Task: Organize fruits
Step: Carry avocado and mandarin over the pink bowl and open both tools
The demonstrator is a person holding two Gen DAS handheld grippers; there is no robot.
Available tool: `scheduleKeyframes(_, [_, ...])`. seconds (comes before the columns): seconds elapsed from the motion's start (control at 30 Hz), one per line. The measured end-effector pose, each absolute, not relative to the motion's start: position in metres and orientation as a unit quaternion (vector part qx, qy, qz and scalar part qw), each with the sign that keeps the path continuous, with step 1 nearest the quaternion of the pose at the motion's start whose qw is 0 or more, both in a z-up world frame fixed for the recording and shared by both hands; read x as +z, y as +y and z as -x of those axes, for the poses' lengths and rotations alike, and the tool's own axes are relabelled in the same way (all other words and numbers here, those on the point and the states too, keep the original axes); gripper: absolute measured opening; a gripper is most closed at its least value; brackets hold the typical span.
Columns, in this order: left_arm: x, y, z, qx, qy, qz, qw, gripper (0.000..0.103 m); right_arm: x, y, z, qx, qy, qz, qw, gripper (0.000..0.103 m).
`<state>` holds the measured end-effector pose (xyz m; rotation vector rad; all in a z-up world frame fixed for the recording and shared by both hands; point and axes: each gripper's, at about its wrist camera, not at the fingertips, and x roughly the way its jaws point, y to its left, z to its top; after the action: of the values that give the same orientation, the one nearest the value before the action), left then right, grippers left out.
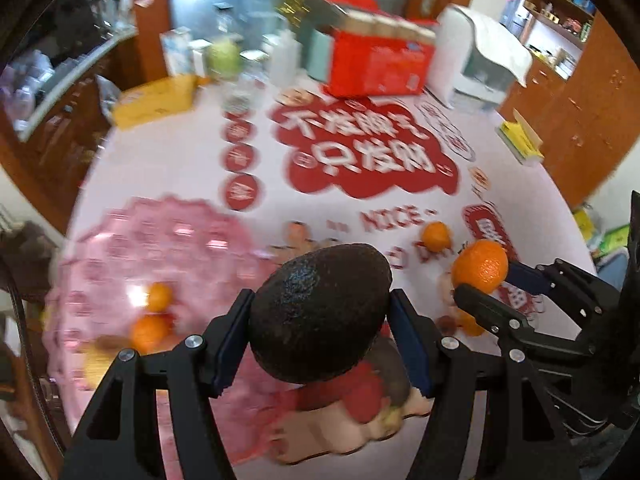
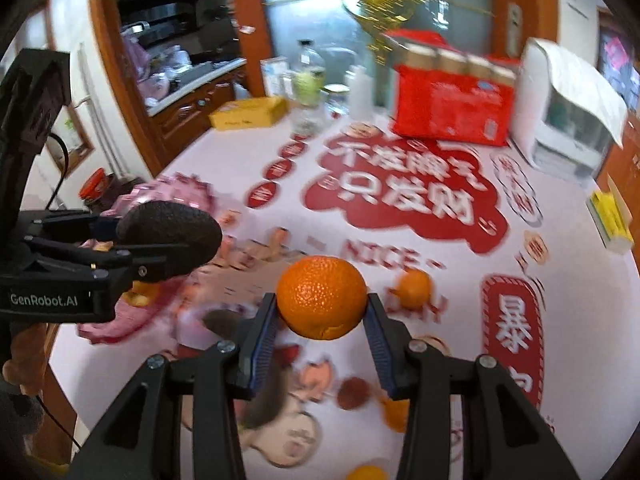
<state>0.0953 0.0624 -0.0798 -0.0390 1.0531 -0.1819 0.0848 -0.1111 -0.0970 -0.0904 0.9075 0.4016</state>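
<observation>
Both grippers are off the table with fruit in them. The left gripper point(image 1: 320, 316) is clenched on a dark, pebbly avocado point(image 1: 320, 312), its blue pads pressing the fruit's two flanks; the avocado's long axis runs forward and away from the gripper, slanting toward the right in the left wrist view, with the narrower end leading. In the right wrist view the same avocado point(image 2: 170, 240) lies roughly level, its rounded end pointing toward the middle of the table. The right gripper point(image 2: 322, 312) grasps a mandarin point(image 2: 322, 297) squarely between its pads, the fruit nearly round with no clear long axis. Below them spreads a white tablecloth point(image 1: 168, 160) printed with red shapes and lettering. A pink scalloped plate point(image 1: 120, 248) sits at the left edge, holding two small mandarins and, I think, another yellowish fruit, though blur makes that uncertain. Another mandarin point(image 2: 414, 288) rests on the cloth near the word NICE, well apart from the plate. A red box point(image 2: 452, 108) stands at the far side.
</observation>
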Motion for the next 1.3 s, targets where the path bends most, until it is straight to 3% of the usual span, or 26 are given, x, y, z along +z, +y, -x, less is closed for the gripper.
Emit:
scheduleKeyframes(0.3, [-0.056, 0.165, -0.078, -0.003, 0.476, -0.024, 0.879, 0.065, -0.077, -0.009, -0.082, 0.230, 0.421, 0.061, 0.875, 0.043])
scheduleKeyframes(0.67, [-0.113, 0.265, -0.106, 0.030, 0.518, -0.017, 0.855, 0.065, -0.124, 0.081, -0.116, 0.199, 0.469, 0.056, 0.859, 0.043])
scheduleKeyframes(0.93, [-0.158, 0.273, -0.131, -0.014, 0.548, -0.011, 0.837, 0.065, -0.155, 0.103, -0.126, 0.159, 0.505, 0.050, 0.847, 0.044])
scheduleKeyframes(1.23, [-0.172, 0.262, -0.138, -0.033, 0.554, -0.030, 0.831, 0.067, -0.169, 0.105, -0.124, 0.137, 0.528, 0.037, 0.838, 0.046])
scheduleKeyframes(1.3, [-0.169, 0.258, -0.137, -0.045, 0.553, -0.027, 0.832, 0.067, -0.167, 0.105, -0.123, 0.138, 0.524, 0.034, 0.840, 0.052])
